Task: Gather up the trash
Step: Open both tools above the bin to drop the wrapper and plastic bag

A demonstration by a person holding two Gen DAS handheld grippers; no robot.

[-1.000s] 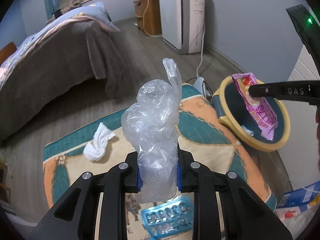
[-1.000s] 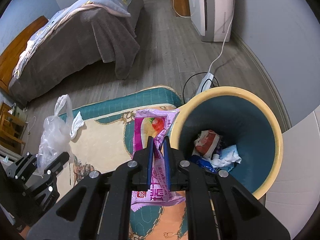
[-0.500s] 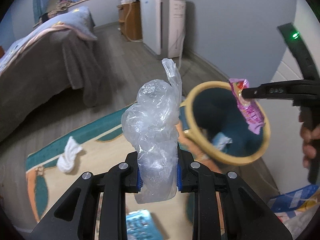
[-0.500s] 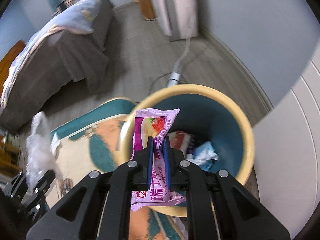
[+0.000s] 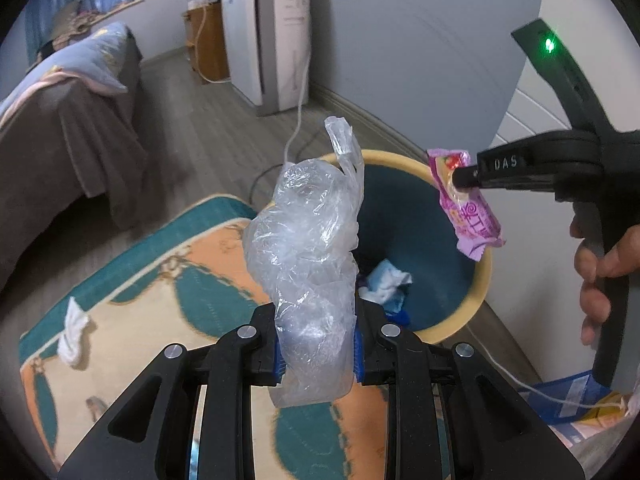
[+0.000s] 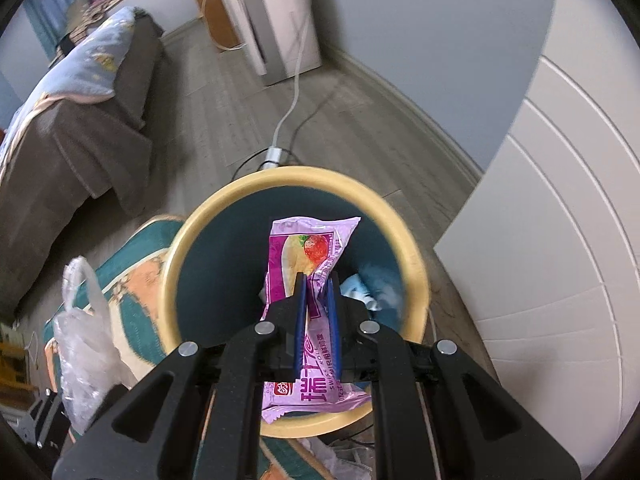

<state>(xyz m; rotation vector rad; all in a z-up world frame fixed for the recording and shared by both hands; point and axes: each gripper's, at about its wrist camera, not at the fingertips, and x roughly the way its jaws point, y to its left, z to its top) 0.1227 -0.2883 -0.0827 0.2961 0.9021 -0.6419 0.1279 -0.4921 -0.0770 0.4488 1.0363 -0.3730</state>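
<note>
Both grippers hold trash at the bin.

The pink snack wrapper (image 6: 310,276) hangs over the open mouth of the yellow-rimmed bin (image 6: 416,276), pinched between the nearly closed fingers of the right gripper (image 6: 317,280). In the left wrist view, the left gripper (image 5: 318,344) has its fingers clamped on a crumpled clear plastic bag (image 5: 310,248), which stands up in front of the bin's near edge, with the wrapper at about 2 o'clock from it. Blue and white scraps (image 5: 386,284) lie inside the bin. A white tissue (image 5: 74,330) rests on the teal and orange rug (image 5: 168,264) at 9 o'clock; the bed (image 5: 60,140) lies beyond at 10 o'clock.
</note>
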